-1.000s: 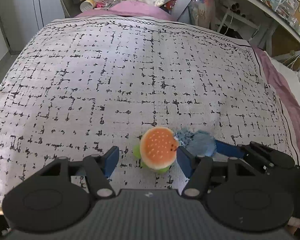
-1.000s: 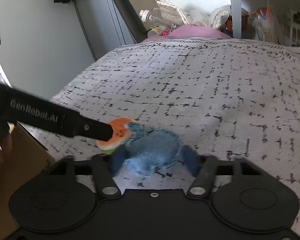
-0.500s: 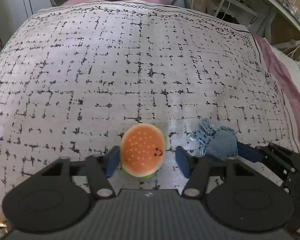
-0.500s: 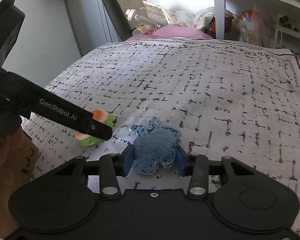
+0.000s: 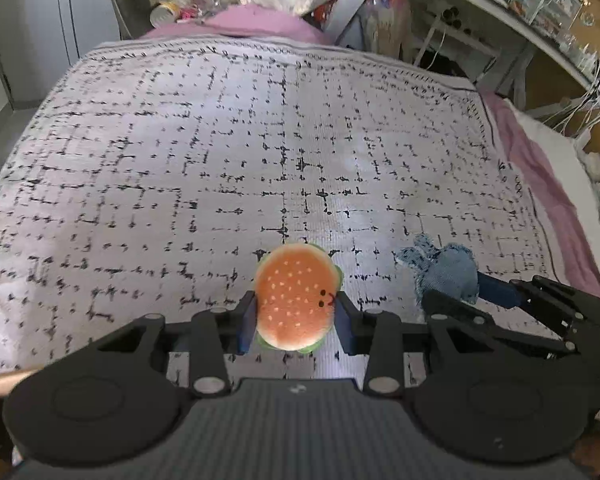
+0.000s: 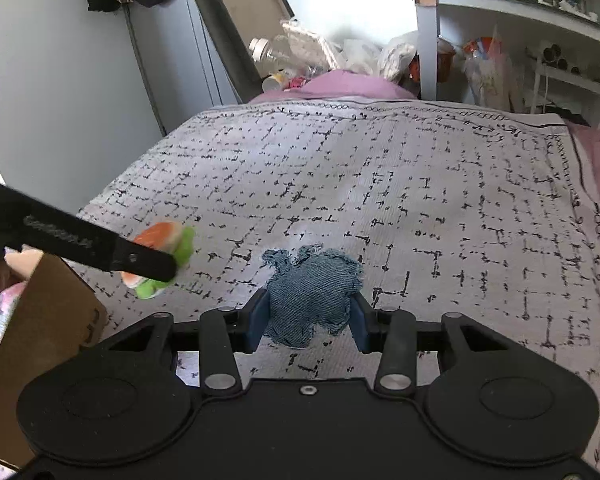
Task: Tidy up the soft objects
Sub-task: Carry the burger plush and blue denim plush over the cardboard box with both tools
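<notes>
Wide patterned bedspread (image 5: 260, 140) lies open ahead of both tools; its near left edge sits beside a cardboard box (image 6: 40, 340). Left gripper (image 5: 296, 322) closed on a round plush burger toy (image 5: 296, 296), orange seeded bun, green fringe, low over the bed's near part. Right gripper (image 6: 306, 318), just beside it and angled inward, pinches a frayed denim beanbag (image 6: 312, 292) at the bedspread.
</notes>
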